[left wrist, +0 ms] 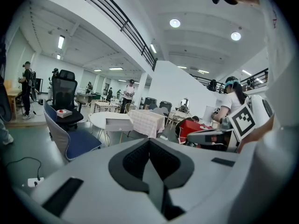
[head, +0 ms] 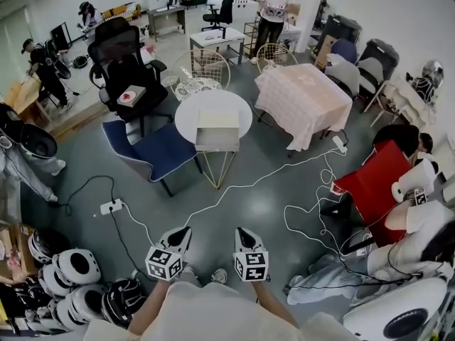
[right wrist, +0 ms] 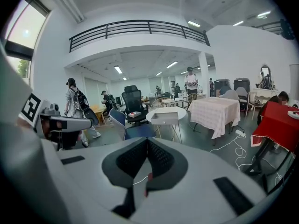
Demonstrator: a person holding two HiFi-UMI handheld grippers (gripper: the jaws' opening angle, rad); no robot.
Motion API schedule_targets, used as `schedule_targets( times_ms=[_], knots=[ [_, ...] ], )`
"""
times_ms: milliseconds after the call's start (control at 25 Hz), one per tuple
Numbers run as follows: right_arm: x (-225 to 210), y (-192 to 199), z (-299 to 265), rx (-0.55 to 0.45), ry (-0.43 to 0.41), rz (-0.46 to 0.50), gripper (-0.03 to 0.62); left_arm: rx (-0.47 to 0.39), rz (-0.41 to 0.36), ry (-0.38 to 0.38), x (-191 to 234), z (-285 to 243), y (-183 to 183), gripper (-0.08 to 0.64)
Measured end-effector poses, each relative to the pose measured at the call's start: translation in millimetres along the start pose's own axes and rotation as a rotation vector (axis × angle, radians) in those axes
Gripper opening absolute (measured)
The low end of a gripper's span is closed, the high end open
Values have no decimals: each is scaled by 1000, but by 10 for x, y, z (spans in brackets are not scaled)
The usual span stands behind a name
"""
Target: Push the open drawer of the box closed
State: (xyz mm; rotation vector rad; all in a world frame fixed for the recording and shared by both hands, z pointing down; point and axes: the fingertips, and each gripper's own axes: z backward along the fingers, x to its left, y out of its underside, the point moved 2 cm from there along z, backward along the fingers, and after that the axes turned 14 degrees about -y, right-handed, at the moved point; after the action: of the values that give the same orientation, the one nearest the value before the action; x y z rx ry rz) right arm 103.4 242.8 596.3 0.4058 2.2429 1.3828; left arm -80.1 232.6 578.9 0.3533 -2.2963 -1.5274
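A pale box [head: 217, 119] sits on a small round white table [head: 186, 116], far ahead of me across the grey floor. Its drawer [head: 217, 141] is pulled out toward me. The same box shows small in the left gripper view [left wrist: 117, 123] and in the right gripper view [right wrist: 164, 118]. My left gripper [head: 183, 231] and right gripper [head: 242, 231] hang side by side low in the head view, well short of the table. Both are shut with nothing between the jaws, as the left gripper [left wrist: 149, 141] and right gripper [right wrist: 147, 140] show in their own views.
A blue chair [head: 162, 150] stands left of the table, a black office chair [head: 124, 62] behind it. A cloth-covered table [head: 302, 98] is to the right, a red one [head: 373, 183] nearer. White cables [head: 284, 183] and a power strip [head: 111, 206] cross the floor. Helmets [head: 78, 283] lie lower left.
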Motion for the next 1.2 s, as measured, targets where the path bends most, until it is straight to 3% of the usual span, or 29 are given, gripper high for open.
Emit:
schedule_targets(
  times_ms=[400, 840, 1200],
  knots=[
    [-211, 100, 45, 8, 6, -18, 15, 8, -7, 8, -126, -192, 36, 12],
    [-370, -50, -226, 26, -19, 24, 16, -17, 14, -19, 38, -461, -80, 12],
    [-560, -149, -478, 30, -3, 16, 16, -10, 6, 19, 99, -864, -189, 12]
  ],
)
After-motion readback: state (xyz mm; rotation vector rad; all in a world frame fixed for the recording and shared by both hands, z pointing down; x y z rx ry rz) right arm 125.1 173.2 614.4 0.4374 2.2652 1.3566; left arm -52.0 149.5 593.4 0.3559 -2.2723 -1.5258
